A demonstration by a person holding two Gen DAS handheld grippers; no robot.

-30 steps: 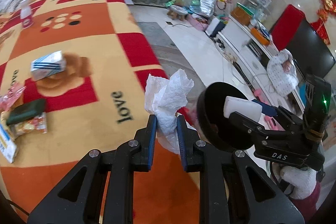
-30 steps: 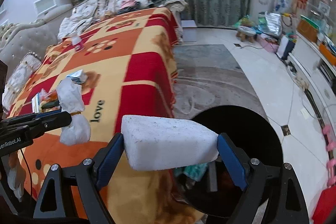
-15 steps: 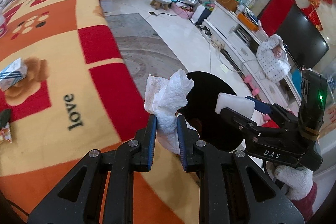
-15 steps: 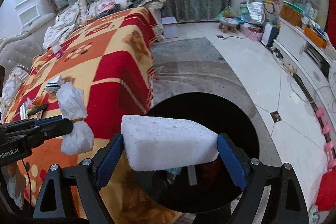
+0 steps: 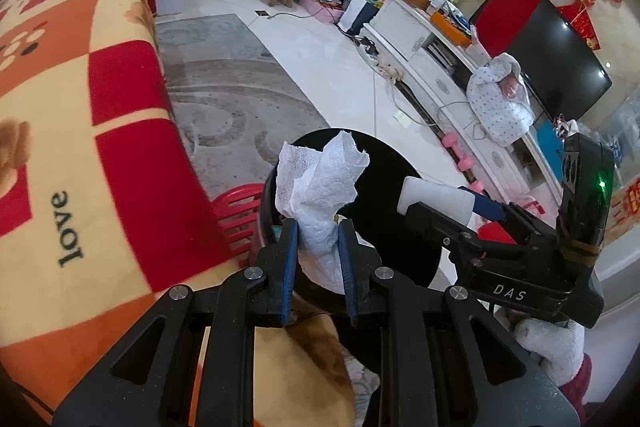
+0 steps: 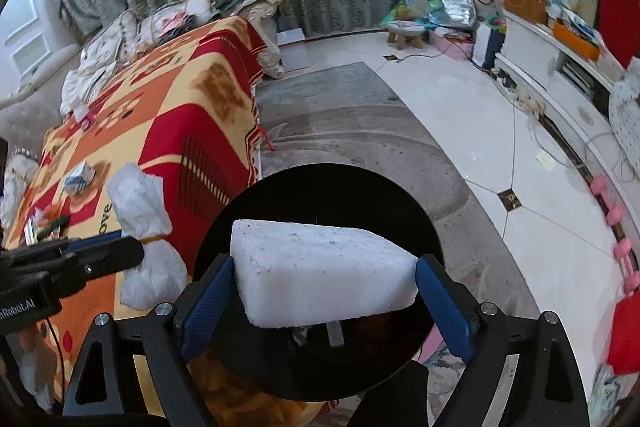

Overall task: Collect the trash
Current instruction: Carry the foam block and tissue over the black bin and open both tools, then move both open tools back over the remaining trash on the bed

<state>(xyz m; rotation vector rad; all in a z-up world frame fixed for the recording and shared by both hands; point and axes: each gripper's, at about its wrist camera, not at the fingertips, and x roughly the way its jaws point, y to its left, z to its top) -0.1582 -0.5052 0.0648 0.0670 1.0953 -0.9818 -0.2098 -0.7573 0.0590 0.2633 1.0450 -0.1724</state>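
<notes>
Two pieces of trash are held over the black bin (image 6: 320,367), which sits on the floor below and ahead of both tongs. The left gripper (image 5: 318,239) is clamped together on a crumpled white tissue (image 5: 320,187), the wad pinched at its waist between the blue pads. The right gripper (image 6: 324,283) is spread wide around a white foam block (image 6: 320,267); its jaws have just been opening, and a sliver of gap can be seen at the right pad, so the block is judged to be at the point of release, though it cannot be told whether the left pad is bearing on it.

Neither piece is yet in the bin, whose dark mouth lies directly under the block and just beyond the tissue. Some scraps are already visible at the bin's bottom. To the left of the tongs, on the red and orange blanket (image 6: 180,115), a small striped carton (image 6: 79,179) and a few wrappers remain to be collected, so the task is judged only partly done.
</notes>
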